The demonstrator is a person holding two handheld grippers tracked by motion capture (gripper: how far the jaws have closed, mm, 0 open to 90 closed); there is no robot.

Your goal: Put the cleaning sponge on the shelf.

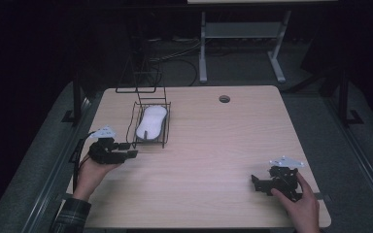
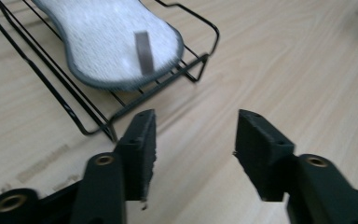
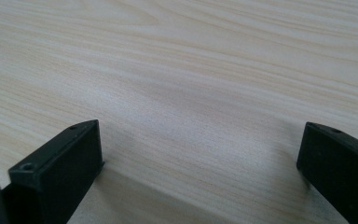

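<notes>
On a wooden desk (image 1: 209, 145), a white sponge pad (image 1: 150, 122) already lies in a black wire rack (image 1: 164, 127), while the left gripper (image 1: 130, 149) beside it and right gripper (image 1: 255, 182) well apart gape empty, suggesting placement is done.

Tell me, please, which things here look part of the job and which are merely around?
Likely in play:
left gripper, open beside the rack
wire rack
grey-edged white pad lying in the rack
right gripper, open over bare wood

Merely around:
table
cable hole
</notes>
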